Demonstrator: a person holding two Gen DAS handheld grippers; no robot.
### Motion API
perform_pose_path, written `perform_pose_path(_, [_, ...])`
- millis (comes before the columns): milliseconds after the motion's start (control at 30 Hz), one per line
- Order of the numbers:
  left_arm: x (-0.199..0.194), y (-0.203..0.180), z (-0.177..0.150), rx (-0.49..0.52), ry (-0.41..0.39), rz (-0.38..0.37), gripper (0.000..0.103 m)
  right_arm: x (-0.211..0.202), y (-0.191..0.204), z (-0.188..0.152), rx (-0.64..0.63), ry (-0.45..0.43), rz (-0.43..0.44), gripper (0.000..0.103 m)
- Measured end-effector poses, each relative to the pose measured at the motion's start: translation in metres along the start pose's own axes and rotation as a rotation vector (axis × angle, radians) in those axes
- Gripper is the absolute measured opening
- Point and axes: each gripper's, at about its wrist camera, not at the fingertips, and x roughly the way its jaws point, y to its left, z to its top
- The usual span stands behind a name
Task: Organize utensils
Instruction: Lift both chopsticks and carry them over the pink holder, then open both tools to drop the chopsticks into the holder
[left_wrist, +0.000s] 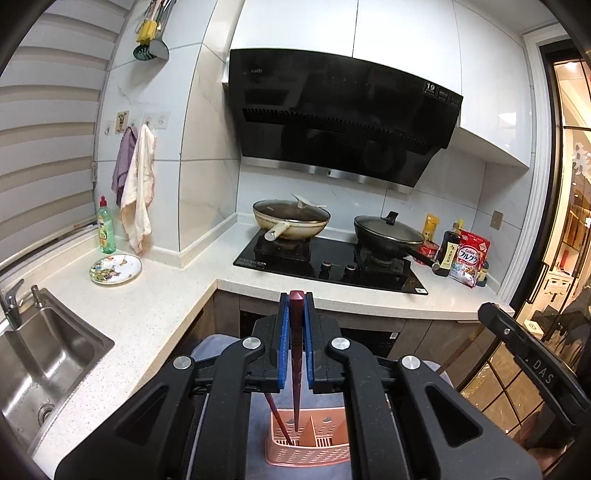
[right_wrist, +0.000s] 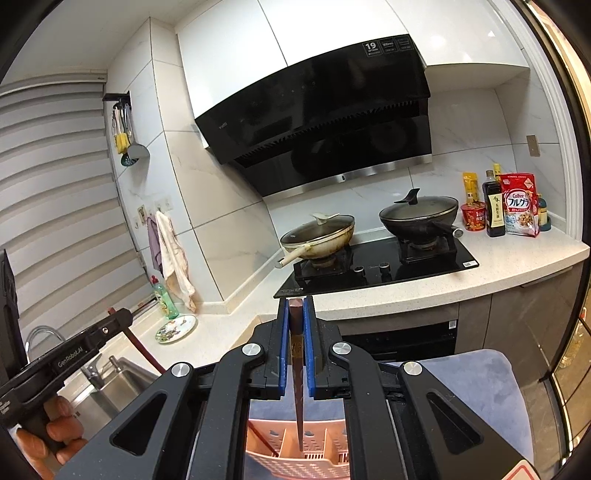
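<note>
Where chopsticks (left_wrist: 296, 354) enter basket (left_wrist: 308, 448), tips hidden.

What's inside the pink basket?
Two dark red chopstick tips poke into the pink basket: the left gripper's chopstick and the right gripper's chopstick. Gripper parts hide the rest.

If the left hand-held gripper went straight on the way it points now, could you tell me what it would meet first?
Probably the counter edge in front of the black hob. The left hand-held gripper, shut on a dark red chopstick, aims there; nothing shows in between, though depth is unclear.
</note>
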Motion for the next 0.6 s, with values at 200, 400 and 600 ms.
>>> perform_pose_path(200, [0.031, 0.008, -0.028, -0.011, 0.044, 0.011, 0.007, 0.034, -0.008, -0.036, 0.014, 0.088, -0.001, 0.007])
perform_pose_path(400, [0.051, 0.017, -0.054, -0.027, 0.114, 0.022, 0.007, 0.05, -0.013, -0.068, 0.005, 0.157, -0.01, 0.007])
perform_pose_path(600, [0.055, 0.019, -0.065, -0.041, 0.149, 0.028, 0.007, 0.056, -0.021, -0.082, 0.033, 0.193, -0.014, 0.012])
